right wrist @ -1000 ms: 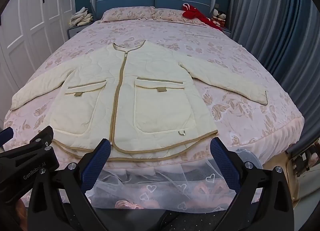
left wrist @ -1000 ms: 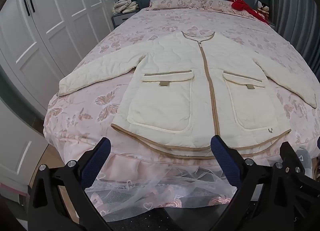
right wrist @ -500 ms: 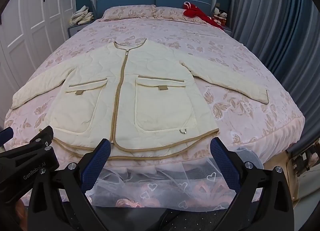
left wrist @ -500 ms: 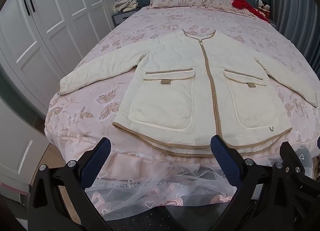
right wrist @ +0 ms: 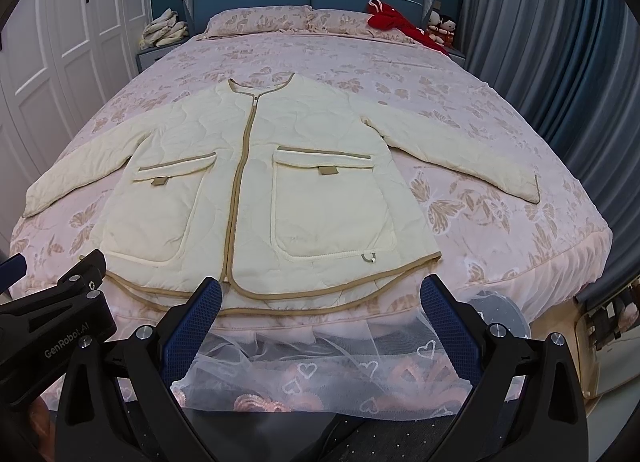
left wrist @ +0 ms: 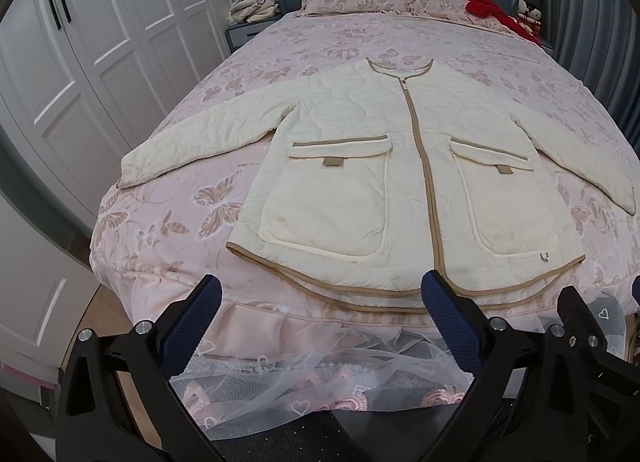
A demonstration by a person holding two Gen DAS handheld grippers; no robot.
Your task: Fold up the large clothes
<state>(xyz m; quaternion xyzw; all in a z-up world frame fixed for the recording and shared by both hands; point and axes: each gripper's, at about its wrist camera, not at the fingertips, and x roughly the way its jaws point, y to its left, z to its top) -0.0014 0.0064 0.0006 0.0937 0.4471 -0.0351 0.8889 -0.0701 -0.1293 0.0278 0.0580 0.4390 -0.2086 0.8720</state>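
A cream quilted jacket (left wrist: 380, 166) with tan trim and two front pockets lies flat and zipped on the pink bed (left wrist: 180, 198), sleeves spread out to both sides, hem toward me. It also shows in the right wrist view (right wrist: 256, 182). My left gripper (left wrist: 320, 302) is open and empty, held off the foot of the bed just short of the hem. My right gripper (right wrist: 320, 302) is open and empty, also just short of the hem. The left gripper's body (right wrist: 52, 326) shows at the lower left of the right wrist view.
White wardrobe doors (left wrist: 80, 62) stand along the left. Grey curtains (right wrist: 560, 62) hang at the right. A red garment (right wrist: 392, 20) and pillows (right wrist: 260, 20) lie at the headboard. Folded clothes (right wrist: 164, 28) sit on a nightstand. A lace bed skirt (right wrist: 320, 362) hangs at the foot.
Both grippers have crept a little forward and up toward the bed; the jacket sits slightly lower and nearer in both views. The jacket itself has not moved.
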